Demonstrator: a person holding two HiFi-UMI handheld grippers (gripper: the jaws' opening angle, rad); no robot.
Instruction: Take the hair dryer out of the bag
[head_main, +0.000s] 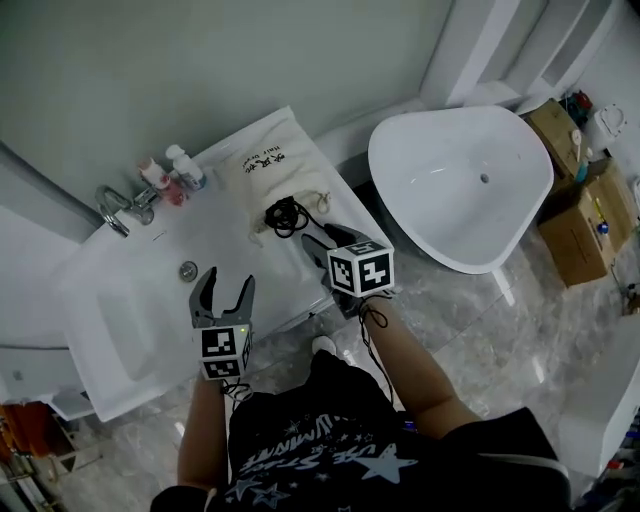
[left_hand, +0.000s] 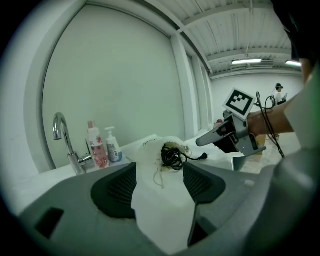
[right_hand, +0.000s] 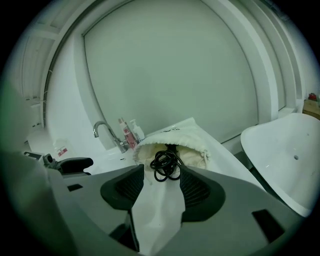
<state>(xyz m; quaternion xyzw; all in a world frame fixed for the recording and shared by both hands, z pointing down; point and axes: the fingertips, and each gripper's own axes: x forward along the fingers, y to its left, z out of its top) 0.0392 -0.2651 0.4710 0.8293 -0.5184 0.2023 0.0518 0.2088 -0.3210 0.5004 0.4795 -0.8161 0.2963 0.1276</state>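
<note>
A cream drawstring bag (head_main: 268, 172) lies on the white counter (head_main: 225, 235), its mouth facing me. A coiled black cord (head_main: 285, 215) spills from the mouth; the hair dryer's body is hidden inside. My right gripper (head_main: 312, 238) hovers just short of the cord, open, with nothing between its fingers. In the right gripper view the cord (right_hand: 166, 165) and bag (right_hand: 172, 142) lie beyond the right gripper (right_hand: 156, 187). My left gripper (head_main: 228, 285) is open over the counter's front, left of the bag. The left gripper view shows the bag (left_hand: 155, 147), cord (left_hand: 172, 156) and right gripper (left_hand: 207, 139) ahead.
A chrome faucet (head_main: 120, 208) and two small bottles (head_main: 172, 172) stand at the back of the counter by the sink basin (head_main: 130, 320). A white freestanding bathtub (head_main: 460, 185) sits to the right, with cardboard boxes (head_main: 580, 210) beyond it. Grey marble floor lies below.
</note>
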